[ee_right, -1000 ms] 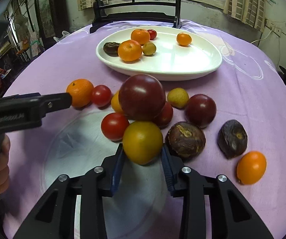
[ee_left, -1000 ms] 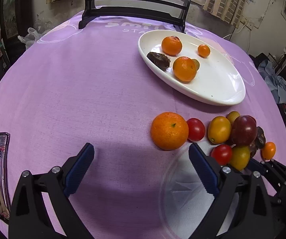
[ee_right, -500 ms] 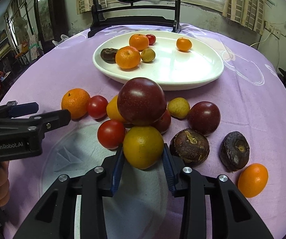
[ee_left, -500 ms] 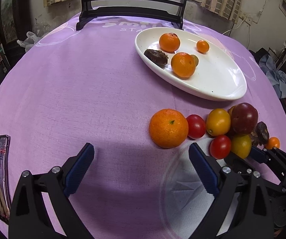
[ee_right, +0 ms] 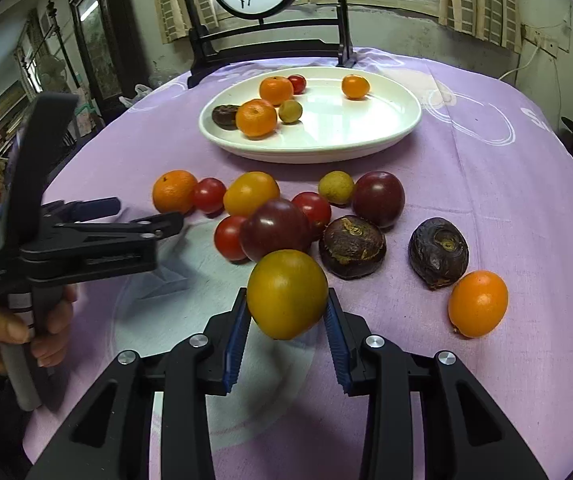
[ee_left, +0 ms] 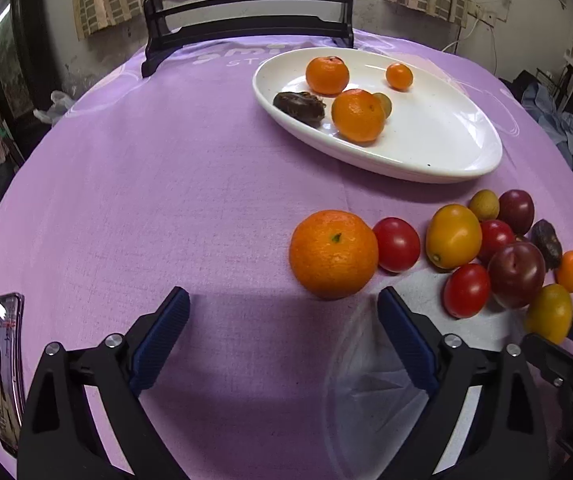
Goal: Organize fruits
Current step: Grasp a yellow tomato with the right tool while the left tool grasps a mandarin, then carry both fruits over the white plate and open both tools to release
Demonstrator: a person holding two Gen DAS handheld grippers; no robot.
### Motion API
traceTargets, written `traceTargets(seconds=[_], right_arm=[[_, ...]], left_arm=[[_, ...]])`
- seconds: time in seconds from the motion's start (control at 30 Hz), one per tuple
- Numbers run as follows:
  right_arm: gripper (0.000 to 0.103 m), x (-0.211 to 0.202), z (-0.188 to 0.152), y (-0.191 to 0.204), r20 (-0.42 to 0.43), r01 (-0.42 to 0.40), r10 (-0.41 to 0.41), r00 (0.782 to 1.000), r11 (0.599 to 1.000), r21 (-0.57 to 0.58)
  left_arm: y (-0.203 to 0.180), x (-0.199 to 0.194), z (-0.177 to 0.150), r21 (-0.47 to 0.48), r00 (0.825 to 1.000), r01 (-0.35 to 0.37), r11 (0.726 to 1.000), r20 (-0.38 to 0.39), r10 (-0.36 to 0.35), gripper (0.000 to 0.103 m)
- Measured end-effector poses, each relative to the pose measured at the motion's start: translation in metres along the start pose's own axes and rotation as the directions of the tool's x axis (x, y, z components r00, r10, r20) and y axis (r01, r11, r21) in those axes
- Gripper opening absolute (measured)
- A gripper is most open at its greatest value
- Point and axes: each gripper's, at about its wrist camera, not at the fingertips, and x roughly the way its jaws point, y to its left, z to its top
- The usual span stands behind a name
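Yellow tomato [ee_right: 287, 294] | clamped btwn right tongs [ee_right: 287, 322] | off cloth [ee_right: 506, 208]

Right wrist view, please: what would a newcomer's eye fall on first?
A yellow tomato clamped in the right gripper fills the near centre. Behind it a loose heap of fruit lies on the purple tablecloth, with a white plate of mandarins farther back. The open left gripper reaches in from the left.
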Motion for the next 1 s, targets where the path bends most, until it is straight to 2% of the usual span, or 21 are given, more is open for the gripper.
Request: traceTargets(seconds=[0.27, 0.3, 0.33, 0.37, 0.47, 0.57, 0.67, 0.8, 0.9, 1.0], right_arm=[[0.037, -0.017, 0.0, 0.003, 0.04, -0.04, 0.041, 0.998, 0.999, -0.019], [0.037, -0.019, 0.001, 0.002, 0.043, -0.041, 0.042, 0.998, 0.999, -0.017], [0.037, -0.02, 0.001, 0.002, 0.047, -0.043, 0.044, 0.998, 0.999, -0.016], [0.037, -0.021, 0.001, 0.002, 0.051, -0.044, 0.045, 0.998, 0.999, -0.014], [0.037, -0.02, 0.001, 0.0, 0.052, -0.035, 0.035, 0.998, 0.999, -0.006], [0.037, -0.019, 0.001, -0.002, 0.056, -0.027, 0.027, 0.998, 1.0, 0.0], [0.037, -0.022, 0.001, -0.003, 0.078, -0.023, 0.022, 0.997, 1.0, 0.007], [0.037, -0.022, 0.001, -0.009, 0.104, 0.02, -0.023, 0.994, 0.999, 0.032], [0.037, -0.023, 0.002, -0.011, 0.123, 0.004, -0.009, 0.992, 0.999, 0.04], [0.037, -0.029, 0.004, -0.011, 0.146, -0.027, 0.02, 0.989, 0.999, 0.045]], left_arm=[[-0.02, 0.009, 0.009, 0.081, 0.997, -0.037, 0.996, 0.065, 0.032, 0.069], [-0.022, 0.009, 0.009, 0.09, 0.997, -0.025, 0.996, 0.069, 0.018, 0.059], [-0.023, 0.008, 0.009, 0.091, 0.998, 0.017, 0.996, 0.061, -0.022, 0.044], [-0.024, 0.007, 0.008, 0.089, 0.997, 0.041, 0.995, 0.056, -0.046, 0.043], [-0.025, 0.003, 0.003, 0.103, 0.998, 0.037, 0.994, 0.056, -0.043, 0.043], [-0.021, -0.005, 0.0, 0.083, 0.996, 0.068, 0.994, 0.051, -0.072, 0.043], [-0.019, -0.023, 0.0, 0.075, 0.992, 0.089, 0.993, 0.083, -0.095, 0.043], [-0.028, -0.048, 0.001, 0.1, 0.984, 0.116, 0.988, 0.124, -0.128, 0.043], [-0.036, -0.057, 0.003, 0.112, 0.978, 0.17, 0.979, 0.104, -0.182, 0.043], [-0.043, -0.062, 0.008, 0.123, 0.976, 0.182, 0.976, 0.099, -0.195, 0.043]])
